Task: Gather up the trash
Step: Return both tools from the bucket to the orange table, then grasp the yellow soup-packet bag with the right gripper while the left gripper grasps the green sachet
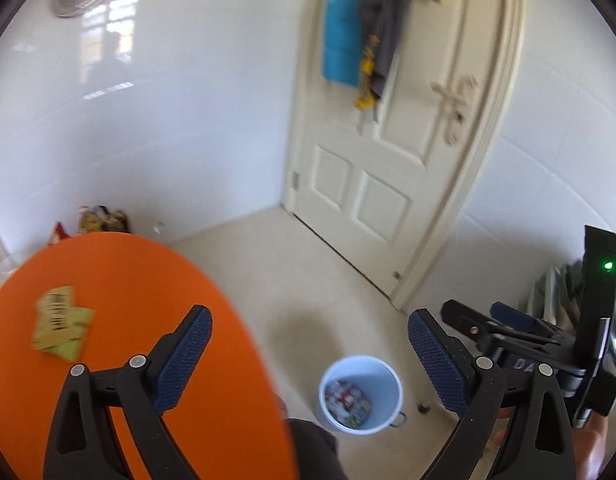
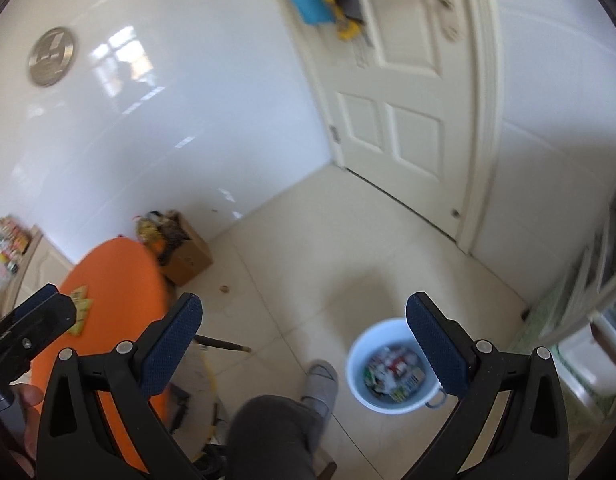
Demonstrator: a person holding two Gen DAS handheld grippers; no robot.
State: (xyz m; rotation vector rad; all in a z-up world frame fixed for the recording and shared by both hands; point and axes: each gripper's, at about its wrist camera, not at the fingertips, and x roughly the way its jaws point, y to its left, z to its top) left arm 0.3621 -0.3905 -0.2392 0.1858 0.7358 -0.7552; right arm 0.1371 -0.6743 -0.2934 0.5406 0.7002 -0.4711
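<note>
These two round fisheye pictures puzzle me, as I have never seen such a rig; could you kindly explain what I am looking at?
No robot is here: a person holds a two-fingered tool in each hand, with a camera on each looking forward along its fingers. One picture comes from the left hand-held gripper, the other from the right hand-held gripper. Both stand open and hold nothing. On the left is an orange table with yellow-green wrappers lying on it. On the tiled floor stands a white bucket, already holding mixed trash. Beyond it are a cream door with clothes hung on it, and a cardboard box in the corner. The person's leg and slipper show below.
</note>
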